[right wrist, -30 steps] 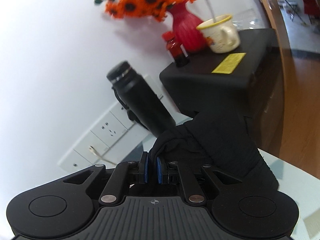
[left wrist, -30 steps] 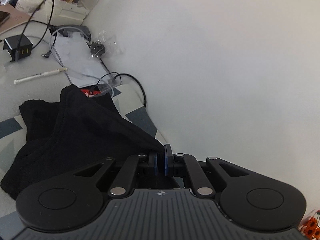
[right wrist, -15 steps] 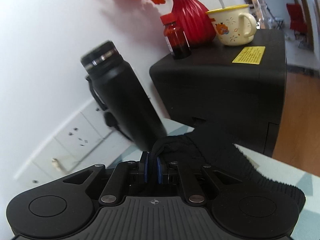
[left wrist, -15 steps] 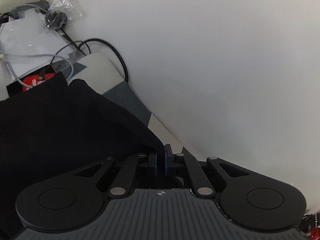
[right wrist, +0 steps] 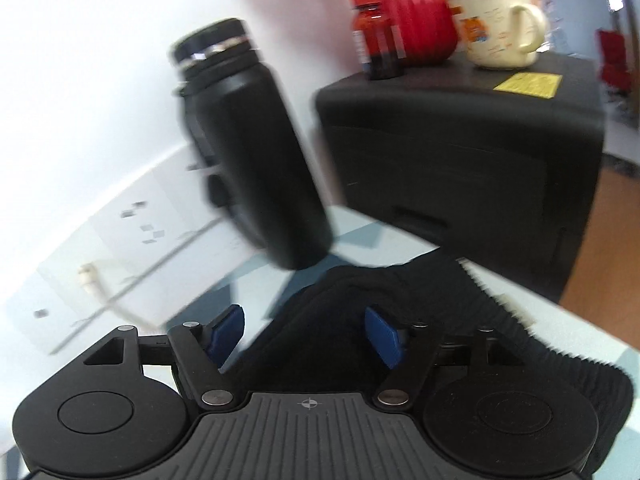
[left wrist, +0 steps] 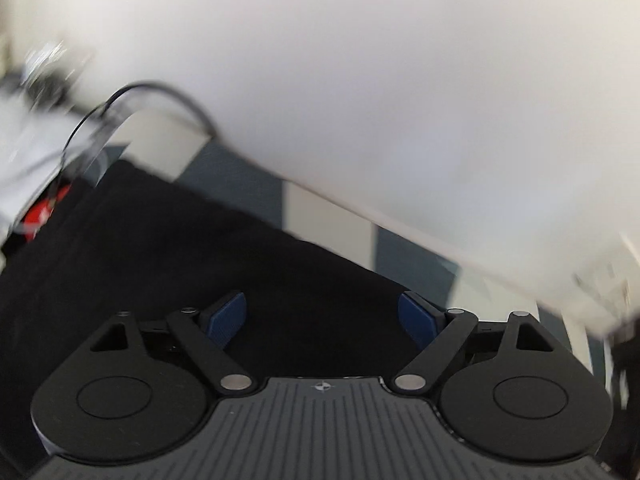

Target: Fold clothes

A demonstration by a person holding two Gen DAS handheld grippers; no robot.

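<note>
A black garment [left wrist: 168,248] lies spread flat on a grey-and-cream patterned table cover [left wrist: 328,216] beside a white wall. Just above it, my left gripper [left wrist: 322,316] has its jaws opening, blue pads wide apart, with the cloth lying below them and not pinched. In the right wrist view another part of the black garment [right wrist: 500,336], with a ribbed hem, rests on the table. My right gripper [right wrist: 306,334] also has its jaws opening; a bunched fold of cloth lies between the pads, which do not press on it.
A black flask [right wrist: 248,140] stands close ahead of the right gripper. A black box [right wrist: 472,152] at the right carries a red vase [right wrist: 416,20], a small red bottle [right wrist: 378,36] and a cream mug [right wrist: 500,28]. Black cables [left wrist: 152,100] and clutter lie at the far left.
Both grippers, earlier shut on the black garment, have opened and let it go. Both came down toward the table, and the cloth now lies flat instead of hanging bunched.
</note>
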